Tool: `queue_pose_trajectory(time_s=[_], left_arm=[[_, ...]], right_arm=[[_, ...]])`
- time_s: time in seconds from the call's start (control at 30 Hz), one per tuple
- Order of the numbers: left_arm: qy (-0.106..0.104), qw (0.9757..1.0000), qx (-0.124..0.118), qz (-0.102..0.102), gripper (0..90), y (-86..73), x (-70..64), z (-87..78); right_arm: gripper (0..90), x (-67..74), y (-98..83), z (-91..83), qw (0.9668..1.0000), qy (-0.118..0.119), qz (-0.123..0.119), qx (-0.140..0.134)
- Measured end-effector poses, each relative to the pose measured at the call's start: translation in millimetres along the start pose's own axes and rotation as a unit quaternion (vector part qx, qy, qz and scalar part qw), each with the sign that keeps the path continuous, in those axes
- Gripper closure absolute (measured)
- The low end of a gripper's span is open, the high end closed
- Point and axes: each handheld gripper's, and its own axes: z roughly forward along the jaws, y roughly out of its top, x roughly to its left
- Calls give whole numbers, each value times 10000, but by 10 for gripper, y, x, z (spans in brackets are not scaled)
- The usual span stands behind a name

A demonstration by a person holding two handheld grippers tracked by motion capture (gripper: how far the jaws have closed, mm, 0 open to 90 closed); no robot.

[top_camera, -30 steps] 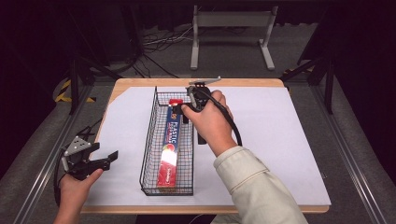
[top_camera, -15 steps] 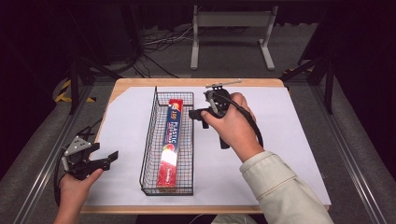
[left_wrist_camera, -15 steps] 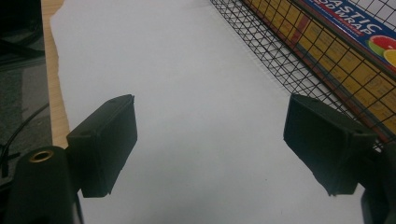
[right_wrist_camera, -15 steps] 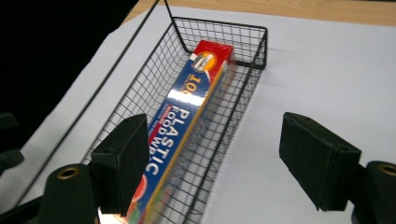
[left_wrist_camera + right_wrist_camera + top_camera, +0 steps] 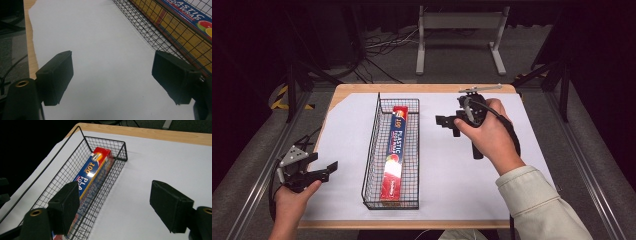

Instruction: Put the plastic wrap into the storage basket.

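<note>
High view: wrap box lies lengthwise in the basket, right hand nearer

High view puts the long red-and-blue cardboard box of plastic food wrap (image 5: 394,150) flat inside the narrow black wire basket (image 5: 371,150), which sits left of centre on the white-covered desk (image 5: 462,180). Box and basket share one long axis, running from the person's edge of the desk toward the far edge.

Right hand-held gripper (image 5: 446,121): raised above the desk just to the right of the basket's far half, jaws spread wide, nothing between them. Right gripper view looks down and across at the box's far end (image 5: 96,167); the box lies to that gripper's left and slightly below, the basket's side wall (image 5: 110,180) standing between.

Left hand-held gripper (image 5: 329,169): low, near the desk's left edge, jaws also wide apart and empty. Left gripper view shows bare white covering between the jaws, with the basket mesh (image 5: 155,32) and the box's printed face (image 5: 185,17) off to the upper right.

Judgement: the right hand-held gripper is the nearer one to the box's far end. Any grasp would need the jaws to close across the narrow width, at right angles to the long axis, coming in from above to clear the wire wall.
</note>
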Motion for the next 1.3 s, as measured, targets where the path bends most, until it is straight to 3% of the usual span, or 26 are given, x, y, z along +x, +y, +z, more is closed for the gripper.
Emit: queue_pose_trajectory(time_s=[0.2, 0.47, 0.6, 0.83, 0.93, 1.2, 1.3], left_arm=[[12, 10000, 6, -3, 181, -5, 8, 2], [26, 10000, 12, -28, 181, -12, 13, 5], [37, 10000, 24, -18, 180, -18, 15, 11], [57, 10000, 31, -33, 181, -35, 28, 31], [62, 10000, 59, -24, 181, -42, 28, 42], [-7, 10000, 41, 1, 178, -47, 22, 55], [-16, 10000, 65, 23, 176, -53, 20, 68]], right_arm=[[231, -208, -40, -194, 10000, -66, 18, -33], [218, -451, -138, -317, 9999, -65, -6, -107], [205, -582, -230, -343, 9996, -63, -99, -242], [198, -862, -466, -348, 9992, -214, 3, -334], [196, -928, -531, -356, 9990, -201, 34, -387], [195, -1089, -787, -290, 9984, -212, -159, -492], [196, -1142, -888, -256, 9982, -175, -101, -572]])
